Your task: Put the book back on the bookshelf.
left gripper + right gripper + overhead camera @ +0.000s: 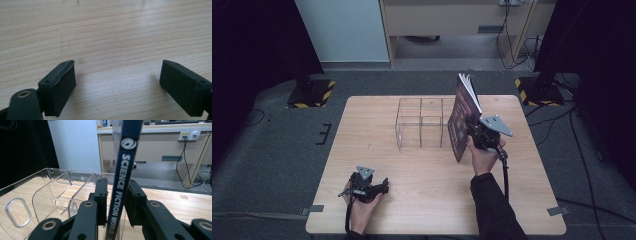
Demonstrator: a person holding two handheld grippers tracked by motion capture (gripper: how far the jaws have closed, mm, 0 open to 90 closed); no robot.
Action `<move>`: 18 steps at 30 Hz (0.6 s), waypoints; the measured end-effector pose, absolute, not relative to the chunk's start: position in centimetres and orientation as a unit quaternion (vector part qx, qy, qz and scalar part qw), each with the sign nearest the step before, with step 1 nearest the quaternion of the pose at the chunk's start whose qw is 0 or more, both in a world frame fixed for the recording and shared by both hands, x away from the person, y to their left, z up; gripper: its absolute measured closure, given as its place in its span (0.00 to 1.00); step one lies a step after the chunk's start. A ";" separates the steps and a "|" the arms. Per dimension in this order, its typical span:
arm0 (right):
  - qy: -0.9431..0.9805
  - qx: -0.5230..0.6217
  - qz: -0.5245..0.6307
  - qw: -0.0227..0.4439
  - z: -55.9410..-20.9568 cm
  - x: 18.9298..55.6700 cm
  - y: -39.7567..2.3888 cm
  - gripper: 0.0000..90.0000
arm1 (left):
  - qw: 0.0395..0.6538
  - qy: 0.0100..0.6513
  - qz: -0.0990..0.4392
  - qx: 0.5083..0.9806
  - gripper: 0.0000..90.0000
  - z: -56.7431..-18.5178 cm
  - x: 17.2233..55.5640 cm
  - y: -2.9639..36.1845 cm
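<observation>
Two hand-held grippers work at a pale wooden table [422, 200]. Nearest the person, the left gripper [384, 186] rests low on the tabletop, its black jaws spread wide with nothing between them. Farther out, the right gripper [470, 126] reaches for a thin dark-blue magazine with a purple cover [460, 117], which stands upright on its lower edge at the right end of a clear plastic divided organiser rack [419, 122]. Its jaws sit on either side of the spine, slightly parted, with a sliver of gap at each pad, so the grip looks loosened rather than clamped. To do this step well, the magazine probably needs to lean against the rack wall before the jaws draw away, or it may tip. The right gripper view alone shows the white lettering on the spine [122, 182]; the high view alone shows both hands and the whole rack.
</observation>
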State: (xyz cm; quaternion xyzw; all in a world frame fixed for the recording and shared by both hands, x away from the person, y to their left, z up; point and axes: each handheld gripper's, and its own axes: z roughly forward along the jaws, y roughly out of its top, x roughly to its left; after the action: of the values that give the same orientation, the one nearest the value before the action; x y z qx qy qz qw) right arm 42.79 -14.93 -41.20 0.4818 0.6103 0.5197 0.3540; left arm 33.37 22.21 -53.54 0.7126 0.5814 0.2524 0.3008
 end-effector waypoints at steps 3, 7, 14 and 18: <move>0.612 0.482 0.517 0.355 -41.3 42.8 -14.9 0.78 | 0.301 0.581 0.252 0.713 0.14 -53.5 33.4 22.2; 0.613 0.485 0.512 0.356 -41.3 42.9 -15.0 0.71 | 0.301 0.582 0.252 0.712 0.14 -53.5 33.4 22.2; 0.619 0.479 0.527 0.332 -40.7 42.1 -15.8 0.45 | 0.301 0.581 0.252 0.713 0.14 -53.5 33.4 22.2; 0.621 0.469 0.559 0.287 -40.4 41.4 -16.9 0.31 | 0.301 0.581 0.252 0.713 0.14 -53.5 33.4 22.2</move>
State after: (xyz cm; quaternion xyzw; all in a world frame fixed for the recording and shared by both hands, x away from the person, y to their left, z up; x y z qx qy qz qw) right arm 41.40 -16.95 -40.44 0.4694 0.6206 0.5588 0.2870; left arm 33.37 22.21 -53.54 0.7126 0.5815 0.2524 0.3008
